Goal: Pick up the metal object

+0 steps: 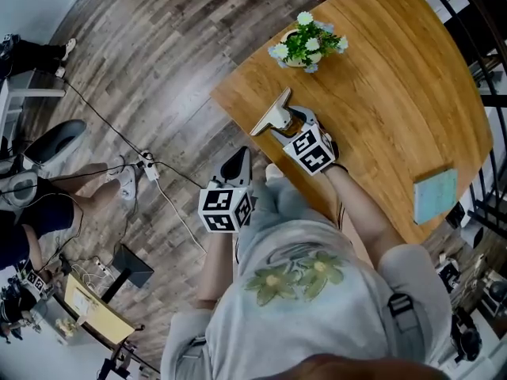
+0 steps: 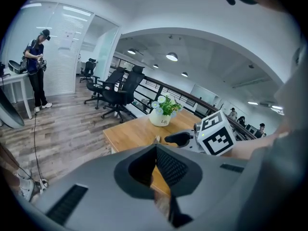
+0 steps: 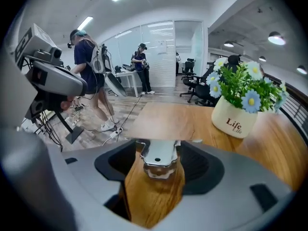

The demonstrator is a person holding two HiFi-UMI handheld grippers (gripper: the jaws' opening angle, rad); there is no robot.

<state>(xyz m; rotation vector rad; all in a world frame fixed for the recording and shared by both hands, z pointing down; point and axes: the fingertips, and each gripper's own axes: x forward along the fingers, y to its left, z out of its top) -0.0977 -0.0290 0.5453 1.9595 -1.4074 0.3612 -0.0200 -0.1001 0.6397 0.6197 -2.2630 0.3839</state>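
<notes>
Shiny flat metal object (image 3: 158, 154) lying on the brown wooden counter (image 3: 192, 121), inside my right gripper (image 3: 159, 147).
My right fingers (image 3: 199, 165) stand spread wide either side of it, not pressing; my left gripper (image 2: 156, 152) hangs beside the counter, fingers pressed together, empty.

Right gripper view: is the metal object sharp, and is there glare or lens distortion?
Right gripper view: the shiny metal object with a wooden handle is fairly sharp, with bright glare on the metal; wide-lens bending and dark corners. Head view: even light, the edge of the brown wooden table bows. Left gripper view: same bending, ceiling lamps blown out.
</notes>
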